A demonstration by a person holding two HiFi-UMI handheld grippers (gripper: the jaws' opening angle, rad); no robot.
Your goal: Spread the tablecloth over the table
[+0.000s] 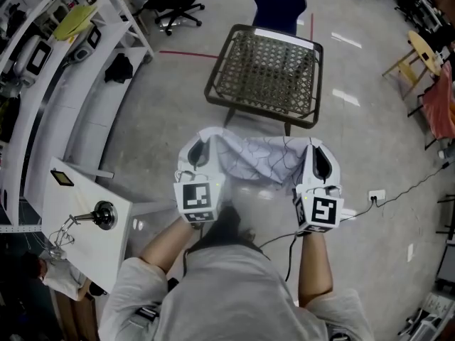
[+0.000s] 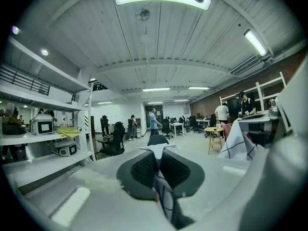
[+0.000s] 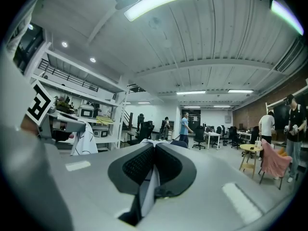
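Both claws are clamped on the cloth [image 1: 259, 160] right now. The left claw [image 2: 159, 154] has its jaws squeezed together with a strip of cloth pinched between the pads. A bit of white edge pokes out past the tips and the rest trails down under them. The right claw [image 3: 154, 150] is the same deal, jaws closed on a fold of cloth that drops down behind the pads. In the head view the two claws sit side by side, well apart, both pointing away from the person. The cloth, white with thin dark lines, sags in a bunched swag between them. The table [image 1: 259, 111], a woven top in a dark frame, is out in front of both claws, past the tips, and the cloth hangs on the near side of it. A blue chair [image 1: 279, 2] sits beyond the table's far edge. White shelves [image 1: 43, 84] run along off to the left claw's outer side.
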